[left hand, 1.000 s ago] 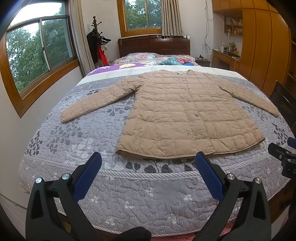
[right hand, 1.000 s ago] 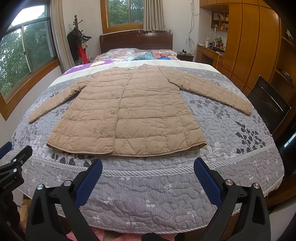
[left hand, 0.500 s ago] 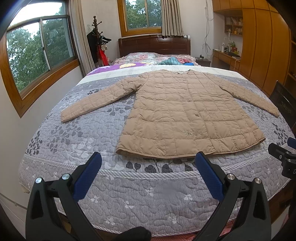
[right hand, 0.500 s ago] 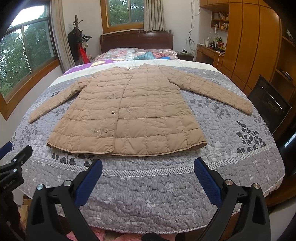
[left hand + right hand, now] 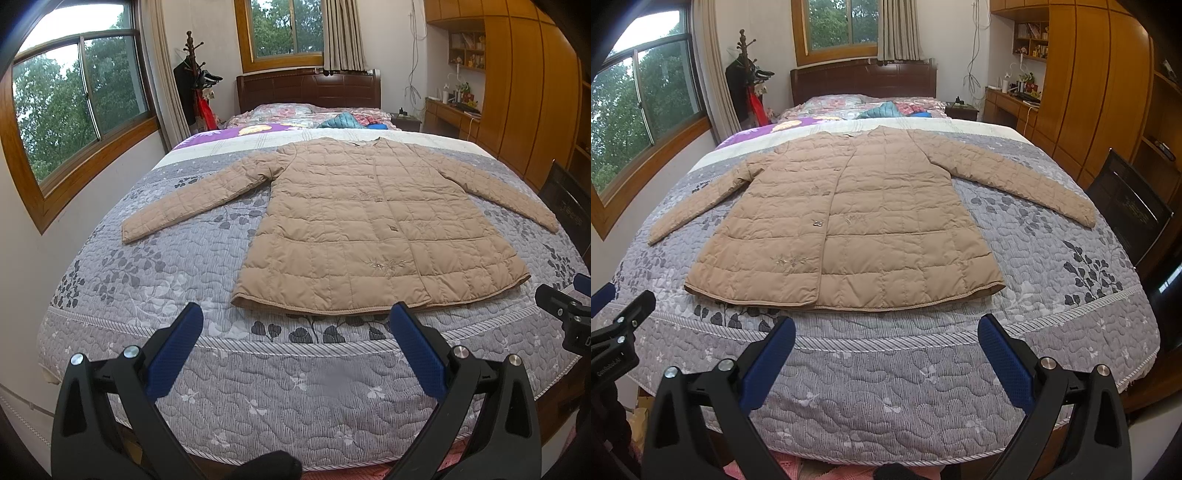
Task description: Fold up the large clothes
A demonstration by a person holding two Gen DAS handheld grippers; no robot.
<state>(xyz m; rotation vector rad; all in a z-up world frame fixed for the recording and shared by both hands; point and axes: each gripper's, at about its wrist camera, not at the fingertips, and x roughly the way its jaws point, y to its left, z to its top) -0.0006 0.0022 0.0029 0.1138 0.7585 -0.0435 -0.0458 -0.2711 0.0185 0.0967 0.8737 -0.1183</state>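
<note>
A tan quilted coat [image 5: 369, 229] lies flat and face up on the bed [image 5: 295, 387], buttoned down the front, its collar toward the dark wooden headboard [image 5: 308, 86] and its hem toward the foot of the bed. Both sleeves are spread out to the sides and slant down toward the hem end, resting on the grey leaf-patterned quilt [image 5: 894, 373].

The left tongs [image 5: 295, 328] hang above the foot of the bed, released, their blue pads spread wide and holding nothing; the coat's hem lies just beyond them, apart from both pads. The right tongs [image 5: 886, 332] are likewise released and empty, near the hem without touching it. Each pair shows at the edge of the other's view, so they sit side by side.

At the far end of the bed there is a heap of bedding or clothes [image 5: 347, 120], too small to tell apart. A coat rack [image 5: 746, 74] stands by the window [image 5: 81, 107], and wooden cabinets [image 5: 1100, 92] line the right wall.
</note>
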